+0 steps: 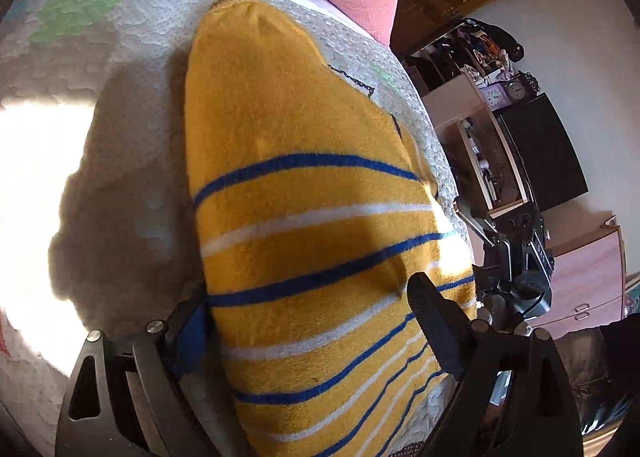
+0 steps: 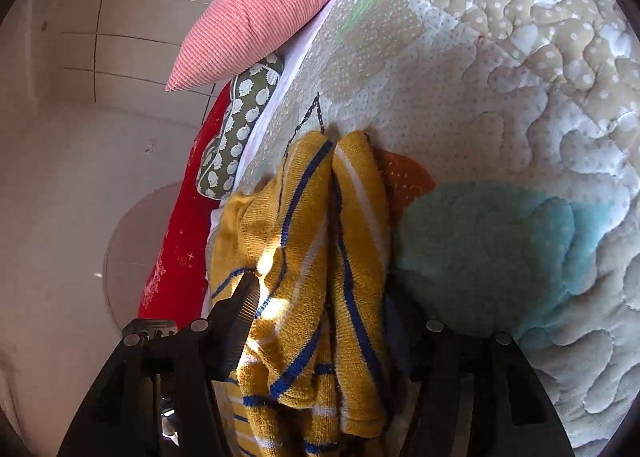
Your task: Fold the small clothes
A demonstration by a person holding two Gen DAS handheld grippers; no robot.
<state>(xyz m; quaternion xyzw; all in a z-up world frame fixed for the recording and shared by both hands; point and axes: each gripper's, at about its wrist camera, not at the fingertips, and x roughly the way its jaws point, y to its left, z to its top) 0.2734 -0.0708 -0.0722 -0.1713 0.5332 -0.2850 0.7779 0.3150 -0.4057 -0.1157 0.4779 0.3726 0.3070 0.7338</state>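
Bed covered by a beige quilted bedspread [image 1: 120,69] with white dots and pastel patches, one patch teal [image 2: 492,253], one orange [image 2: 408,177], part of it in bright sunlight; pink ribbed cushion [image 2: 264,25] at the head end, resting above a grey cushion with a white sheep print [image 2: 240,129] and a red cushion with pale star marks [image 2: 176,249]; dark-fronted cabinet [image 1: 548,153] and open shelving with clocks and small items [image 1: 492,97], well apart from the bed in the left wrist view; small mustard-yellow knitted garment with blue and white stripes [image 1: 304,193], lying on the bedspread with its far end spread flat and smooth, its near end gathered into hanging folds [image 2: 320,257]; left gripper [image 1: 312,317], black, fingers [image 1: 432,321] set on either side of the garment's striped near edge with the cloth filling the space between them, pinching it; right gripper [image 2: 324,321], black, ribbed left finger [image 2: 236,321] pressed against the bunched folds, the opposite finger mostly hidden behind the cloth, the pair clamped on the bunched garment; right gripper's body also visible at the right edge of the left wrist view [image 1: 516,257], just beside the garment
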